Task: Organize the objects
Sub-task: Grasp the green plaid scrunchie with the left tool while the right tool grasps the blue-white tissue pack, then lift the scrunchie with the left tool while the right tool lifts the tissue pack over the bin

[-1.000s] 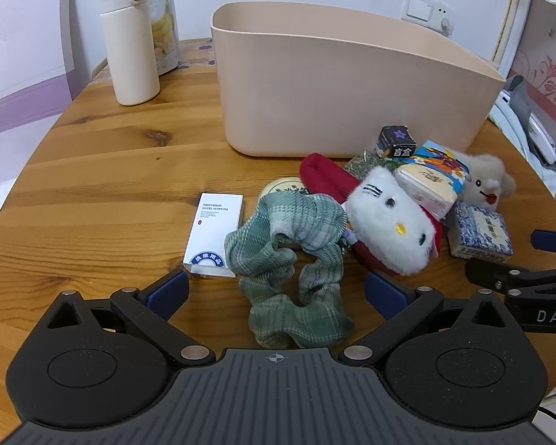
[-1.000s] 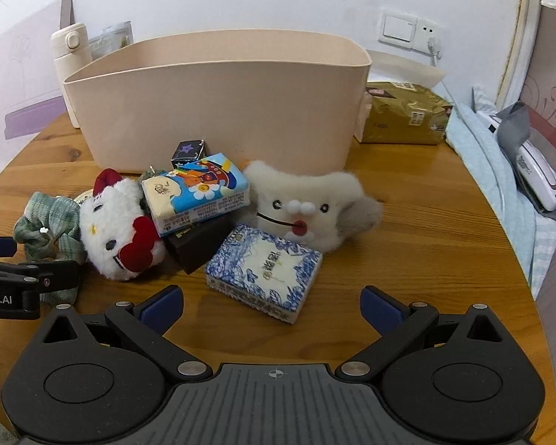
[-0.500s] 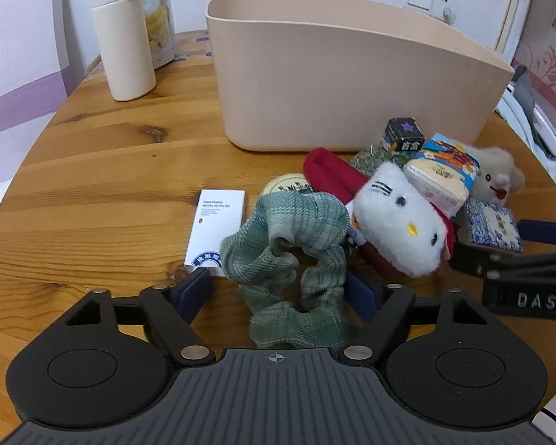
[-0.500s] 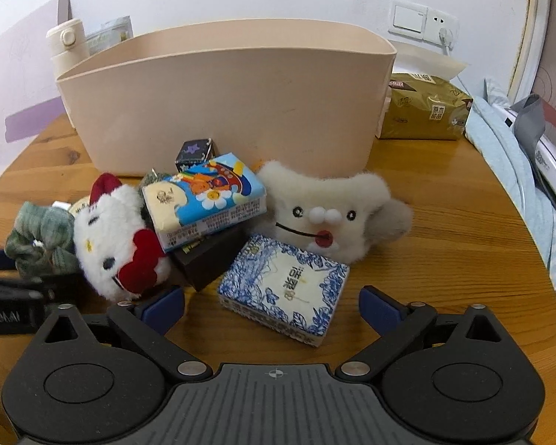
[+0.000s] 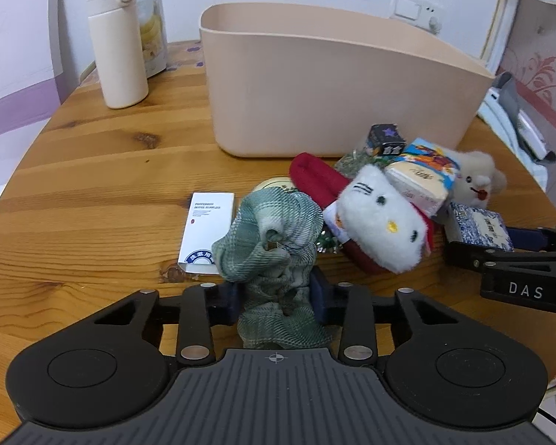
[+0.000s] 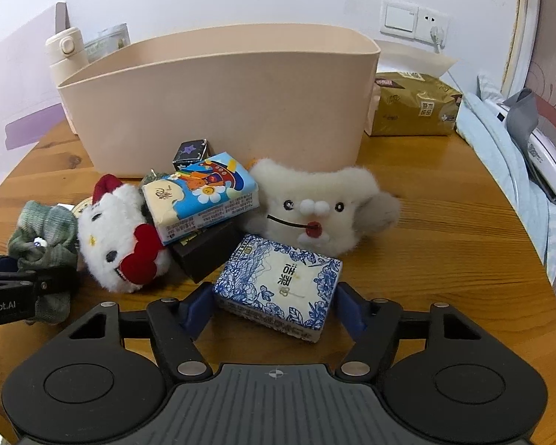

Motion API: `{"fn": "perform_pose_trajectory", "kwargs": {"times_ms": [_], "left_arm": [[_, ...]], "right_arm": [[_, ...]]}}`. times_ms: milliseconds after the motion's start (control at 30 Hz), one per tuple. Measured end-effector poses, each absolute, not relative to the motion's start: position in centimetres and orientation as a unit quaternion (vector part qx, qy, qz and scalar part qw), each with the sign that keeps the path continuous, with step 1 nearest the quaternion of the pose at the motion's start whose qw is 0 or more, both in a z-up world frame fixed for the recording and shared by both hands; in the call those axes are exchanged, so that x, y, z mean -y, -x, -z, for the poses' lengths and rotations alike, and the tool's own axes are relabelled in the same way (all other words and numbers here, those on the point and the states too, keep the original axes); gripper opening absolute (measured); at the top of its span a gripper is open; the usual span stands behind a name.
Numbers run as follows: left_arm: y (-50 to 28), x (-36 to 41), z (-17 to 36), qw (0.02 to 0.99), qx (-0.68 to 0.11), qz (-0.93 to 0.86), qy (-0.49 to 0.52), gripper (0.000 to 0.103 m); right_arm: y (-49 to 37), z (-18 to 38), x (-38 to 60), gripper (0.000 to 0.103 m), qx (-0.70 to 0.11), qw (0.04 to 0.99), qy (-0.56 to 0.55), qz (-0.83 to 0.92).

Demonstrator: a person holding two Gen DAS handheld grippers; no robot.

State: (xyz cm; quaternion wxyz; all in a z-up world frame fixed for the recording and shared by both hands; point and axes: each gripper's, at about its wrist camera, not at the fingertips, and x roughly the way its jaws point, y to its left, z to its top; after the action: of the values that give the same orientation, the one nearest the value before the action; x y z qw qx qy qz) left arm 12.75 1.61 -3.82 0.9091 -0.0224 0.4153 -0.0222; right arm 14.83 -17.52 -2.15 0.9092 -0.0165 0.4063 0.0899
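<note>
While the left gripper (image 5: 274, 294) pinches the green scrunchie (image 5: 270, 237) at 6 o'clock, the right gripper (image 6: 274, 307) brackets the blue-patterned packet (image 6: 278, 282), both presumably bound for the beige bin (image 6: 218, 111) at 12 o'clock.

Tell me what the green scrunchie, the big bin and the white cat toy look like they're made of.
Scrunchie: soft woven plaid fabric, gathered into folds. Bin: smooth matte beige plastic, probably; rigid thin walls. Cat toy: fluffy white plush; visible pile.

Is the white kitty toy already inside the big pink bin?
No, the kitty toy lies on the table in front of the bin.
</note>
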Motion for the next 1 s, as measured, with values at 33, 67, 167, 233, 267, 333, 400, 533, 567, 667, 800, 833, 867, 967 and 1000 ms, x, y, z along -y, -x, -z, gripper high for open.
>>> {"fn": "perform_pose_trajectory", "kwargs": {"times_ms": [33, 67, 167, 233, 267, 333, 400, 533, 567, 667, 800, 833, 867, 967, 1000], "left_arm": [[-12.6, -1.6, 3.7, 0.91, -0.414, 0.024, 0.024, 0.035], [-12.5, -1.6, 3.5, 0.911, -0.411, 0.027, 0.025, 0.034], [-12.0, -1.7, 2.8, 0.917, -0.398, 0.029, 0.025, 0.034], [-11.6, -1.7, 2.1, 0.923, -0.383, 0.025, 0.02, 0.034], [-11.6, -1.7, 1.8, 0.925, -0.378, 0.023, 0.019, 0.034], [-11.5, -1.9, 1.1, 0.93, -0.367, 0.02, 0.021, 0.034], [-11.5, -2.0, 0.5, 0.933, -0.359, 0.02, 0.024, 0.034], [-11.4, -1.9, -0.8, 0.94, -0.341, 0.021, 0.018, 0.034], [-11.4, -1.9, -1.2, 0.941, -0.337, 0.021, 0.017, 0.034], [-11.6, -1.9, -2.2, 0.946, -0.323, 0.02, 0.017, 0.034], [-12.4, -2.0, -3.7, 0.953, -0.301, 0.016, 0.015, 0.034], [-12.6, -2.1, -4.0, 0.955, -0.295, 0.015, 0.013, 0.034], [-12.9, -2.1, -4.4, 0.957, -0.289, 0.012, 0.011, 0.034], [-13.9, -2.4, -5.7, 0.964, -0.267, 0.001, 0.006, 0.034], [-14.2, -2.5, -6.2, 0.966, -0.26, -0.002, 0.004, 0.034]], "right_arm": [[-14.6, 1.9, 17.6, 0.068, -0.404, 0.91, 0.016, -0.089], [-14.5, 1.7, 17.7, 0.068, -0.402, 0.911, 0.015, -0.089], [-14.0, 1.0, 18.1, 0.068, -0.393, 0.916, 0.014, -0.085], [-13.7, 0.5, 18.5, 0.068, -0.385, 0.919, 0.013, -0.082], [-13.6, 0.2, 18.7, 0.068, -0.382, 0.921, 0.012, -0.079], [-13.4, -0.4, 19.2, 0.068, -0.375, 0.924, 0.009, -0.074], [-13.2, -1.0, 19.5, 0.068, -0.367, 0.928, 0.006, -0.07], [-13.1, -2.3, 20.1, 0.068, -0.348, 0.935, 0.009, -0.062], [-13.1, -2.7, 20.1, 0.068, -0.342, 0.938, 0.011, -0.06], [-13.3, -3.9, 20.6, 0.068, -0.324, 0.944, 0.013, -0.054], [-13.7, -5.5, 21.1, 0.068, -0.3, 0.953, 0.011, -0.047], [-13.9, -6.0, 21.2, 0.068, -0.293, 0.955, 0.011, -0.045], [-14.1, -6.3, 21.3, 0.068, -0.288, 0.957, 0.01, -0.044], [-14.7, -7.3, 21.5, 0.068, -0.274, 0.961, 0.006, -0.044], [-15.0, -7.5, 21.5, 0.068, -0.27, 0.962, 0.007, -0.044]]}}
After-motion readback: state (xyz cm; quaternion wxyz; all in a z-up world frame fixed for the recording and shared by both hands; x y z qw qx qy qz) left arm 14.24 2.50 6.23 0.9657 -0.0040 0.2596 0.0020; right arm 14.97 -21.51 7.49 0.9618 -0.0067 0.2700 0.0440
